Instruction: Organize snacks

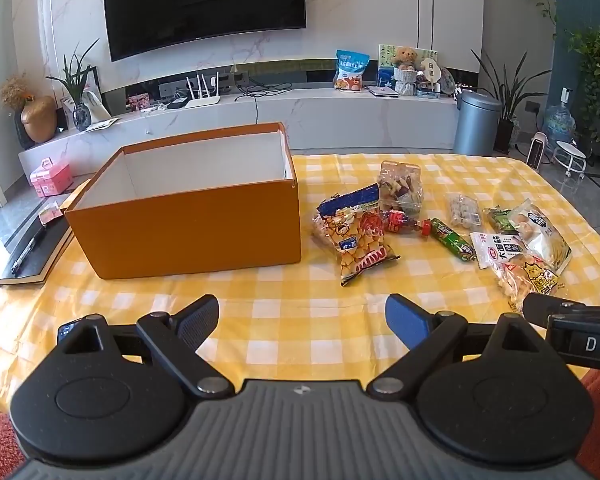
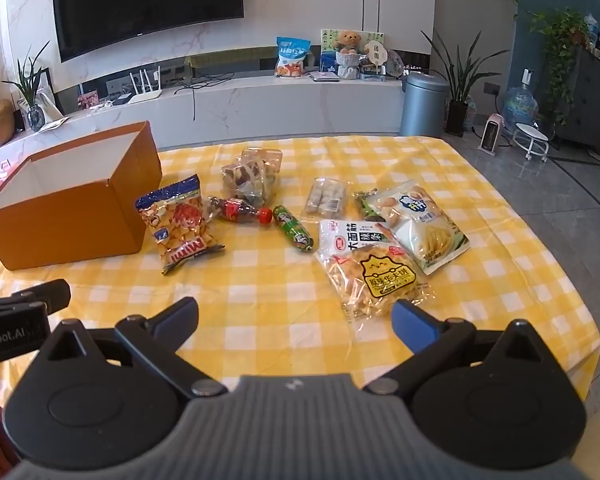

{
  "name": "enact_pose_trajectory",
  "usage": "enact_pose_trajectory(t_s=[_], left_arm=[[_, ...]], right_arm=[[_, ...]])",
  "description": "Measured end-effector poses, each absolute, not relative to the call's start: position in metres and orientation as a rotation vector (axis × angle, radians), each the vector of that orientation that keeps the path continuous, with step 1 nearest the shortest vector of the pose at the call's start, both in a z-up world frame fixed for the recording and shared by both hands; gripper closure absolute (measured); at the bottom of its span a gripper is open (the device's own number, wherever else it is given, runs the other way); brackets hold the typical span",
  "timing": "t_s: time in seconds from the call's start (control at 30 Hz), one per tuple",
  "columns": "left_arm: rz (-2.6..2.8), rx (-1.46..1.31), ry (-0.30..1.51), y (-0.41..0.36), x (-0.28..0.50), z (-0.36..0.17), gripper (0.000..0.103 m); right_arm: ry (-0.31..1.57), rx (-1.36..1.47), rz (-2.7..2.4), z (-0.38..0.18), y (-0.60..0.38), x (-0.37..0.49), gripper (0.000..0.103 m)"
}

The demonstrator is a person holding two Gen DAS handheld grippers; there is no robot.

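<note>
Both grippers wide, empty — left gripper [image 1: 302, 320] and right gripper [image 2: 296, 318] hover low over the near bench [image 2: 260, 304] edge. Snacks lie loose right of the open orange box [image 1: 188, 220]; nothing visibly inside. Start with the cracker bag [image 1: 354, 240] nearest the box — pinch its crimped end, lift clear of the cola bottle [image 1: 406, 224] touching it.

Bare yellow-checked tablecloth [image 1: 292, 320] ahead of both wide-spread grippers, left gripper [image 1: 302, 316] and right gripper [image 2: 296, 320], with nothing between either pair of fingers. Open-topped orange box [image 1: 188, 224] walling off the left side, reachable only from above, a black notebook [image 1: 40, 252] touching its far left. To the right, snack packets crowded together: cracker bag [image 2: 180, 224], cola bottle [image 2: 240, 210], green roll [image 2: 294, 230], yellow-labelled bag [image 2: 380, 276], with narrow gaps between.
</note>
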State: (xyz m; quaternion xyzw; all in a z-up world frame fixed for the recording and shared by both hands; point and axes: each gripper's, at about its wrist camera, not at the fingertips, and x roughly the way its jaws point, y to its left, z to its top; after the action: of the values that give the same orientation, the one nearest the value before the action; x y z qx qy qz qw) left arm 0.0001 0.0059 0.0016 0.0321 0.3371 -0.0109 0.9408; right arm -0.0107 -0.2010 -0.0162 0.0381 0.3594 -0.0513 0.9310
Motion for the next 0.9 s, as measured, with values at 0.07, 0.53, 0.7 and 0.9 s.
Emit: enact_pose_trajectory(t_s=[0.07, 0.53, 0.7, 0.9], left_arm=[[-0.022, 0.067, 0.687, 0.0057, 0.0001, 0.0015, 0.0], [-0.022, 0.063, 0.684, 0.0065, 0.0, 0.0019, 0.0], [-0.023, 0.063, 0.685, 0.0065, -0.0001, 0.002, 0.0], [-0.023, 0.062, 0.685, 0.0062, -0.0001, 0.0035, 0.0]], right_arm=[[0.736, 0.078, -0.104, -0.0159, -0.201, -0.0108, 0.003], [0.737, 0.078, -0.102, -0.0173, -0.2004, -0.0099, 0.003], [0.737, 0.078, -0.103, -0.0176, -0.1993, -0.0099, 0.003], [0.737, 0.076, -0.103, -0.0179, -0.199, -0.0097, 0.003]])
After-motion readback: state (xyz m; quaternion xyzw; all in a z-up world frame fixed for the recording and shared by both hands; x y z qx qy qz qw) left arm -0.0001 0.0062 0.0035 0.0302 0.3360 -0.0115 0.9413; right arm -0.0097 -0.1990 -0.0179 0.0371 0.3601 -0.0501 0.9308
